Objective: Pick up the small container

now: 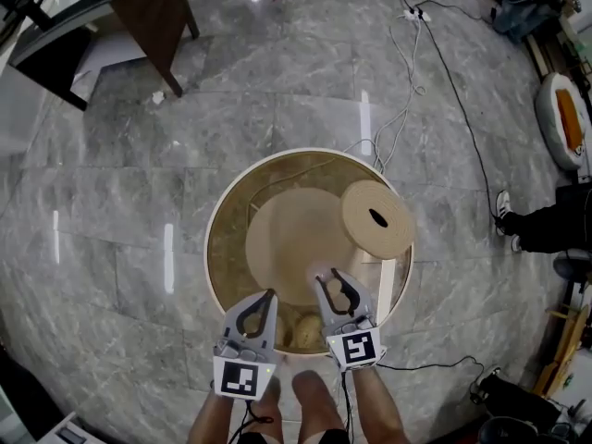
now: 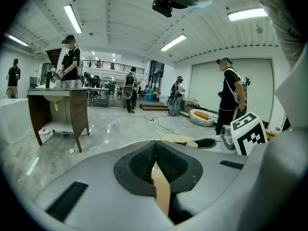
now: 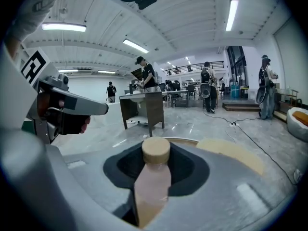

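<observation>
The small container [image 3: 153, 182] is a pale pinkish bottle with a round tan cap [image 3: 155, 150]. My right gripper [image 3: 156, 160] is shut on it, and the bottle stands upright between the dark pads. In the head view the right gripper [image 1: 328, 279] hangs over the near part of a round table [image 1: 215, 248], with the left gripper [image 1: 268, 295] just to its left. My left gripper [image 2: 155, 143] is shut, its tips meet, and nothing is between them. It also shows at the left of the right gripper view [image 3: 72, 106].
On the table lie a straw hat [image 1: 296, 239], a woven disc [image 1: 377, 218] with a dark oval hole and a small tan ball [image 1: 305, 329]. A wooden desk [image 1: 153, 17] stands far left. Cables [image 1: 407, 91] cross the marble floor. A person's shoe [image 1: 504, 209] is at the right. Several people stand far off.
</observation>
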